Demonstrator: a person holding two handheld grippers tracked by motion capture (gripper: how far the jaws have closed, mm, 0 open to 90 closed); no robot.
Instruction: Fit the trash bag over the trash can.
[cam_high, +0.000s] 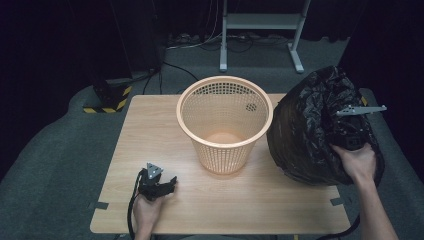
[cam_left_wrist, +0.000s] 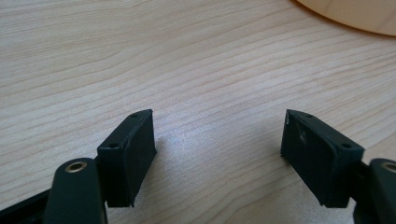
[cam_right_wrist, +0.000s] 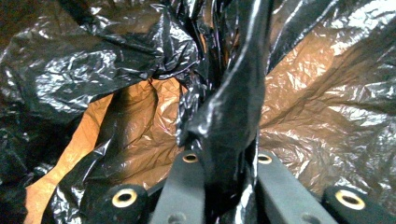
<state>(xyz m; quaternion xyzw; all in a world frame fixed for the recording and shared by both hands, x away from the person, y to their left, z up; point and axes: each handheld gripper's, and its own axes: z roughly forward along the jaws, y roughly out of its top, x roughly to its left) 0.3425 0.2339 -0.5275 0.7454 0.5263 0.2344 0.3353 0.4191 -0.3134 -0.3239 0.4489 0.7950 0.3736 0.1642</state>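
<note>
**basket and bag on the table**

an orange mesh basket (cam_high: 224, 122) stands upright near the middle of the wooden table, mouth open and wider than its base — empty inside. just to its right a black plastic bag (cam_high: 312, 132) sits puffed up and crinkled at the table's right edge, a fold of it (cam_right_wrist: 229, 121) pinched between black jaws.
</note>
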